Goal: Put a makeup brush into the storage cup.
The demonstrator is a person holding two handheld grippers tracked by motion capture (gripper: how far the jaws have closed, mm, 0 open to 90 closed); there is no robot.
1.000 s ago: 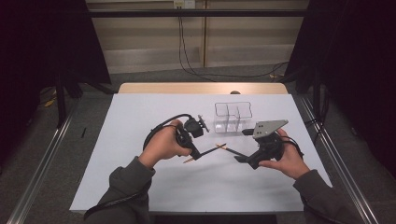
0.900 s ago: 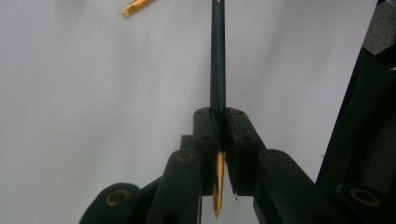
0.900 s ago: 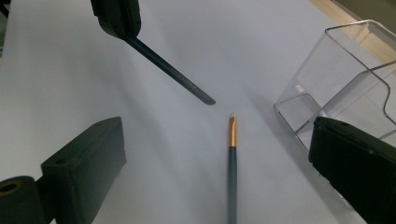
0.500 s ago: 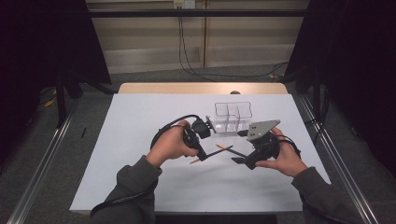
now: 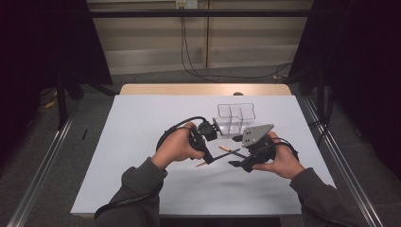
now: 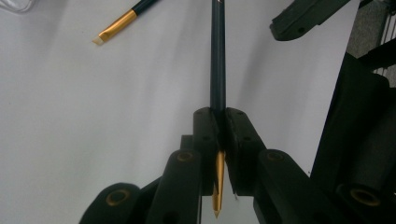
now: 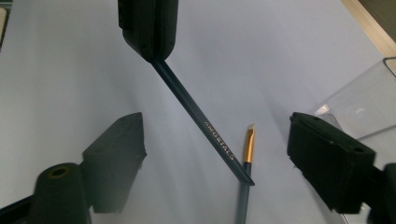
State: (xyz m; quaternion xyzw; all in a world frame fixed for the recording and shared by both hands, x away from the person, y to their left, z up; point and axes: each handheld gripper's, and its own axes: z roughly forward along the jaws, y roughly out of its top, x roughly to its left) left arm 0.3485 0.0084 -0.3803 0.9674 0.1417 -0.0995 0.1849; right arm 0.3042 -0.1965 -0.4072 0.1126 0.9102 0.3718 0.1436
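Left gripper (image 6: 218, 135) has its fingers clamped on a dark-handled brush (image 6: 217, 60), held above the white desk (image 5: 142, 142). Right gripper (image 7: 224, 154) fingers stand apart around its free end and have just been closing. Centre the handle between them before squeezing; second brush (image 7: 246, 158) lies below.

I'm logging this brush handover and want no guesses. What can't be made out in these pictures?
- Held brush: bristle tip cut off by the bottom edge, left gripper view.
- Second brush: handle end cut off by the bottom edge, right gripper view.
- Clear organizer: contents too small, high view.
- Left gripper fingers: too small, high view.
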